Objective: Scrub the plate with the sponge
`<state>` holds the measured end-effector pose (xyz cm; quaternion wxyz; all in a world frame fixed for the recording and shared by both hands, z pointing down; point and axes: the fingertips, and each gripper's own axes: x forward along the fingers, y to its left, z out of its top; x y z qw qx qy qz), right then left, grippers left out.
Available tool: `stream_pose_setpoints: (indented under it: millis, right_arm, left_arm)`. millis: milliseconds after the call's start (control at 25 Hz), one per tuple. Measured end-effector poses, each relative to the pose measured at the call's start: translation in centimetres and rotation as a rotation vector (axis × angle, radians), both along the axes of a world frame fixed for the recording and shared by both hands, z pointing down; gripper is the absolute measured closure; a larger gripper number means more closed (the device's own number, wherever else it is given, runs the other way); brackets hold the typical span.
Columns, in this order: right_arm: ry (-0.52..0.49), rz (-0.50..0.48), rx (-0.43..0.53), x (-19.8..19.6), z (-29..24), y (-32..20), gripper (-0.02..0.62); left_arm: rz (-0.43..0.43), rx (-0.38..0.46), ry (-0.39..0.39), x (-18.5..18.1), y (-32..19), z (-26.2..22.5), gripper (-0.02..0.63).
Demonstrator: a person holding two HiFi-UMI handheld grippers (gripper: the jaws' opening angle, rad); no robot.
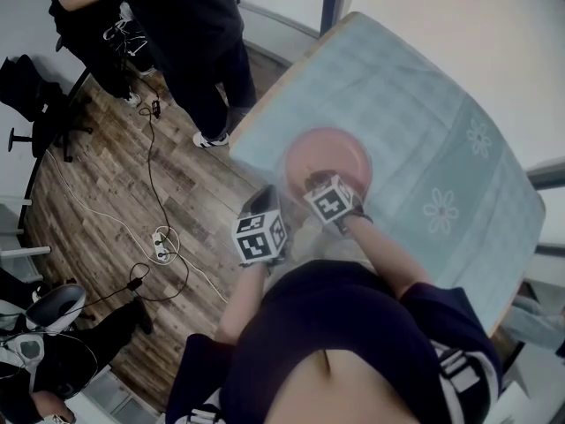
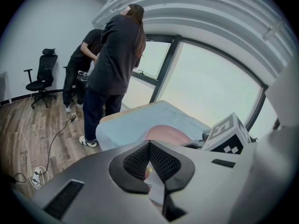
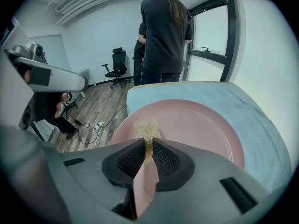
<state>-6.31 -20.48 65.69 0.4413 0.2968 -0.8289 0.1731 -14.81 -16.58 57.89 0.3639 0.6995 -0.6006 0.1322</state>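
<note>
A pink plate [image 1: 328, 153] lies on the table's pale blue cloth [image 1: 424, 122], near its front left edge. My right gripper [image 1: 323, 186] sits over the plate's near rim, shut on a thin tan fibrous sponge [image 3: 147, 129]. The sponge's tuft sticks out past the jaws and rests on the pink plate [image 3: 196, 125]. My left gripper [image 1: 263, 208] hangs just left of the plate, beside the table's edge. Its jaws [image 2: 149, 146] meet at the tips with nothing clearly between them. The plate [image 2: 166, 133] lies ahead of it, with the right gripper's marker cube [image 2: 228, 135] to the right.
A person in dark clothes [image 1: 199, 34] stands by the table's far left corner, with another behind. Cables and a power strip [image 1: 161, 246] lie on the wooden floor to the left. An office chair [image 1: 35, 95] stands further off. Flower prints [image 1: 440, 208] mark the cloth.
</note>
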Motion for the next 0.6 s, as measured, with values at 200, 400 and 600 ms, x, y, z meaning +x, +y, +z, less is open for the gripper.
stream_pose_setpoints:
  millis: [200, 400, 600]
  right_arm:
    - [0.037, 0.011, -0.027, 0.7, 0.5, 1.6, 0.541]
    - [0.029, 0.003, -0.037, 0.5, 0.2, 2.5, 0.541]
    - [0.003, 0.004, -0.067, 0.4, -0.1, 3.3, 0.541]
  left_arm:
    - [-0.008, -0.002, 0.008, 0.2, 0.9, -0.1, 0.603]
    - [-0.011, 0.003, 0.009, 0.3, 1.4, -0.4, 0.603]
    - [-0.015, 0.005, 0.006, 0.2, 1.7, -0.5, 0.603]
